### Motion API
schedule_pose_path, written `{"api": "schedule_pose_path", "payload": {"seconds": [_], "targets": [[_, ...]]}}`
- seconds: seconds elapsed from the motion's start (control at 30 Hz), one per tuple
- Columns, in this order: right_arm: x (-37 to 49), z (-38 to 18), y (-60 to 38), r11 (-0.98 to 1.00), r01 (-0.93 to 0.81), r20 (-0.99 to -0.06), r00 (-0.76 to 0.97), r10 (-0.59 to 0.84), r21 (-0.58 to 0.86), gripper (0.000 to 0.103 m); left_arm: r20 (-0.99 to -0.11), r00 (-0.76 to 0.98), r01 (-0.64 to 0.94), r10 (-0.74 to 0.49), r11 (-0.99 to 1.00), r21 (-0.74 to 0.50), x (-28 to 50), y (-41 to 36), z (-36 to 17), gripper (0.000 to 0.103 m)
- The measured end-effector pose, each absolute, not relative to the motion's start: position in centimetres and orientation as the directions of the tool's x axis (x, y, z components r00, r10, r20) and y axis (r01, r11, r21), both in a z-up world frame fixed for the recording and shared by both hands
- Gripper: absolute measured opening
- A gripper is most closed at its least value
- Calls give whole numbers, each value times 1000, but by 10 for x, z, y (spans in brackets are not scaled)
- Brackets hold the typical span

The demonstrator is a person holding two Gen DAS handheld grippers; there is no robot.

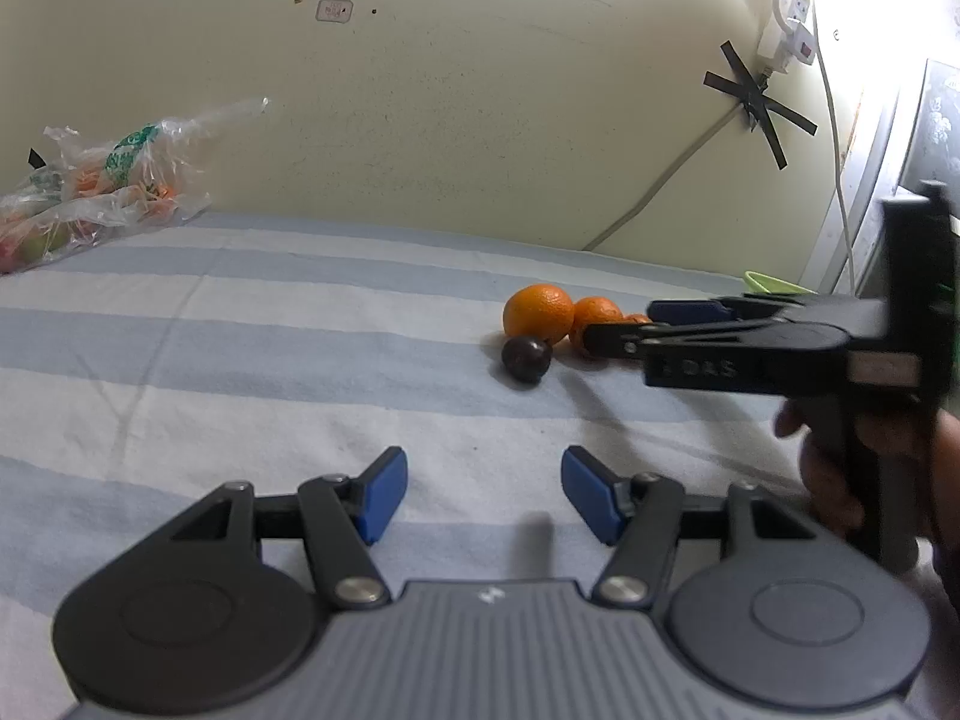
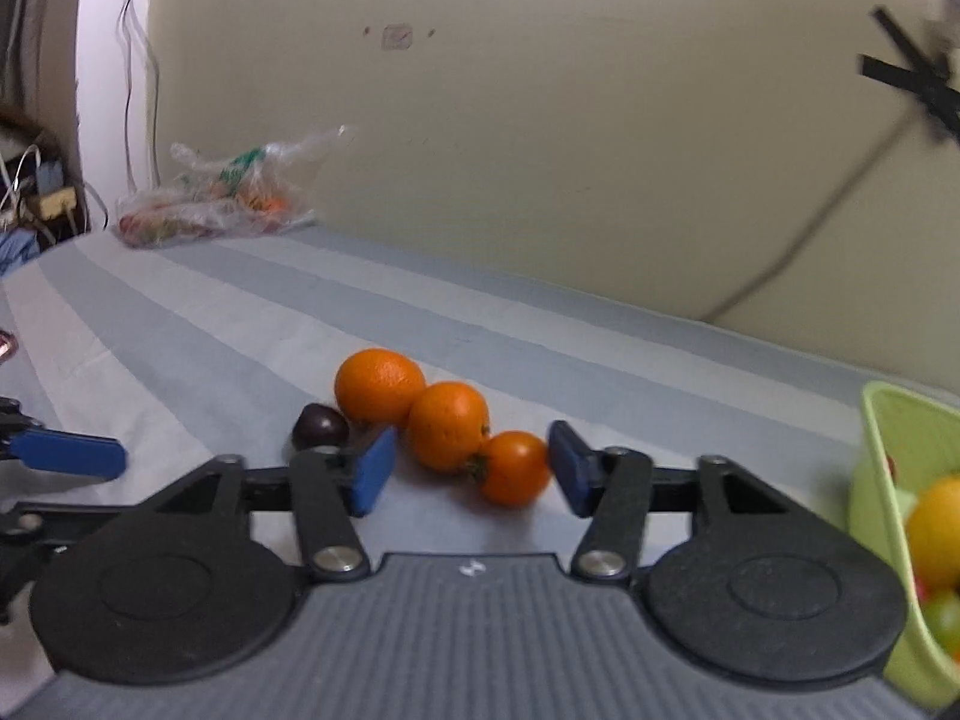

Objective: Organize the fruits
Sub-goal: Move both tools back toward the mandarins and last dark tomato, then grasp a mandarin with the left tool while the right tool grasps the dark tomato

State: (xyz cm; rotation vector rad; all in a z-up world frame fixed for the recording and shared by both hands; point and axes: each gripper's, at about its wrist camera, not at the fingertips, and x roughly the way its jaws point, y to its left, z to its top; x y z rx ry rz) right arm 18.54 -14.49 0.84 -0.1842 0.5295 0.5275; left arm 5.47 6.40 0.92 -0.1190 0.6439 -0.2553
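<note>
A row of fruit lies on the striped cloth: a large orange (image 2: 379, 385), a second orange (image 2: 449, 425), a small orange tomato (image 2: 515, 468) and a dark plum (image 2: 320, 426). My right gripper (image 2: 471, 468) is open, its blue pads on either side of the tomato and second orange, the right pad close to the tomato. In the left wrist view the large orange (image 1: 538, 312), the plum (image 1: 526, 359) and the right gripper (image 1: 624, 327) show ahead to the right. My left gripper (image 1: 483, 495) is open and empty, well short of the fruit.
A green bowl (image 2: 900, 450) holding yellow, green and red fruit stands at the right; its rim also shows in the left wrist view (image 1: 771, 282). A clear plastic bag of fruit (image 1: 90, 198) lies at the far left by the wall. Cables hang on the wall.
</note>
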Motion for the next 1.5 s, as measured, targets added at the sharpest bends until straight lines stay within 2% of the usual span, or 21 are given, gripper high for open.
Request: {"api": "schedule_pose_path", "payload": {"seconds": [0.2, 0.3, 0.33, 0.37, 0.47, 0.63, 0.73, 0.83, 0.93, 1.03, 1.17, 1.23, 1.27, 1.3, 1.4, 1.43, 1.5], "targets": [[193, 8, -154, 831, -556, -539, 708, 456, -26, 56, -578, 769, 196, -272, 962, -191, 55, 64, 9, 58], [180, 8, -155, 846, -531, -523, 734, 433, -44, 49, -570, 775, 196, -271, 962, -191, 54, 65, 9, 58], [174, 9, -156, 857, -512, -513, 754, 411, -65, 25, -561, 781, 199, -275, 961, -192, 53, 66, 9, 59], [166, 11, -160, 863, -499, -506, 767, 395, -83, 6, -550, 787, 206, -280, 959, -193, 51, 66, 10, 60], [146, 11, -172, 844, -534, -505, 744, 438, -56, 8, -532, 793, 232, -298, 954, -189, 48, 64, 13, 65], [148, 8, -185, 852, -519, -518, 747, 417, -63, 8, -507, 804, 263, -310, 951, -163, 58, 51, 19, 66], [159, 11, -196, 869, -495, -512, 748, 423, -5, 17, -485, 827, 279, -285, 956, -87, 74, 43, 28, 66], [163, 11, -198, 874, -486, -499, 759, 417, -10, 27, -492, 838, 256, -237, 966, -30, 104, 44, 33, 66], [170, 19, -197, 871, -490, -478, 765, 432, 2, 28, -515, 831, 239, -212, 971, -14, 143, 50, 33, 66], [189, 27, -185, 862, -507, -457, 766, 453, 4, 42, -552, 782, 296, -288, 952, -78, 182, 51, 34, 67], [213, 20, -159, 824, -566, -507, 718, 477, -24, 46, -580, 671, 401, -461, 884, -239, 221, 45, 29, 73], [223, 13, -145, 814, -577, -536, 709, 458, -67, 46, -597, 628, 411, -499, 864, -289, 236, 42, 22, 69], [228, 10, -140, 802, -594, -547, 693, 469, -65, 53, -611, 612, 408, -502, 863, -299, 243, 41, 17, 65], [232, 9, -135, 792, -608, -564, 676, 475, -61, 53, -622, 601, 401, -502, 862, -309, 248, 40, 12, 63], [236, 0, -124, 771, -633, -594, 650, 474, -77, 47, -600, 605, 387, -523, 852, -353, 249, 45, 9, 52], [234, 0, -123, 772, -630, -585, 657, 475, -81, 45, -601, 613, 377, -513, 858, -348, 247, 48, 10, 39], [231, 2, -124, 772, -631, -576, 661, 481, -79, 44, -597, 610, 368, -521, 853, -370, 247, 55, 7, 40]]}}
